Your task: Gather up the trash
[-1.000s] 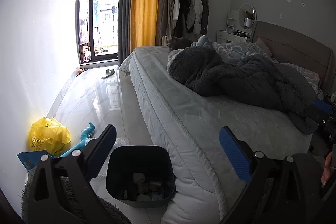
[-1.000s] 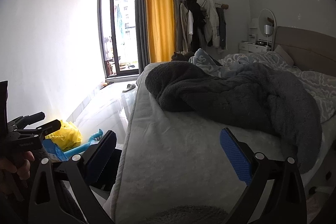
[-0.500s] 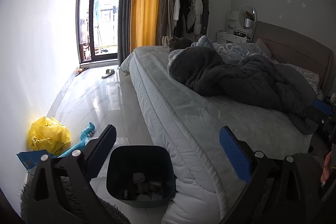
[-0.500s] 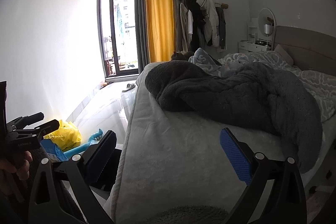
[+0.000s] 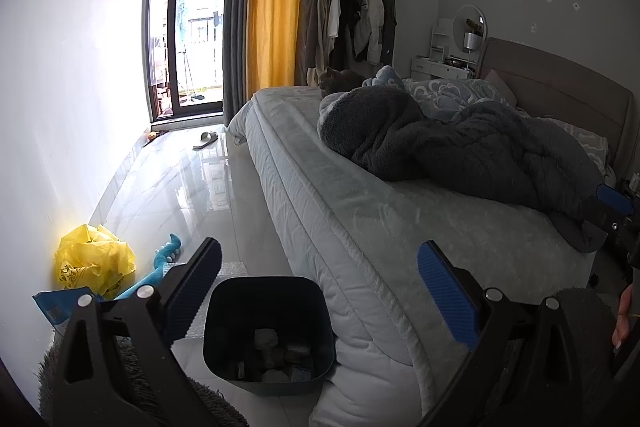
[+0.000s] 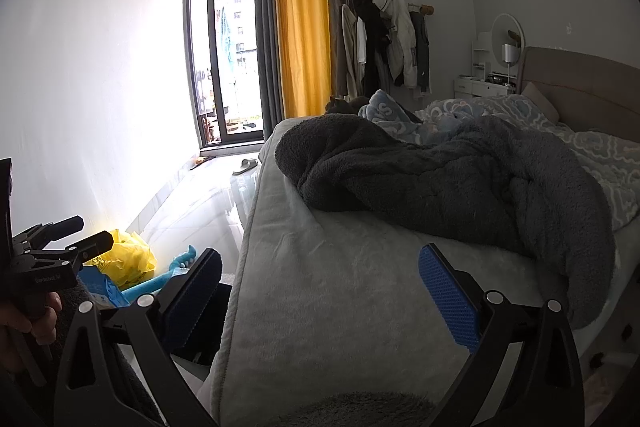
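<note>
A dark bin stands on the floor against the bed's corner, with several crumpled scraps in its bottom. My left gripper is open above and just behind it, nothing between its blue pads. A crumpled yellow plastic bag lies by the left wall, with a blue packet and a teal toy beside it. My right gripper is open over the bed's foot, empty. The yellow bag and blue packet show at the lower left of the right wrist view, where the bin is mostly hidden.
The bed fills the right side, with a dark fleece blanket and a grey cat on it. A slipper lies on the glossy floor near the balcony door. A grey shaggy rug is under the left gripper.
</note>
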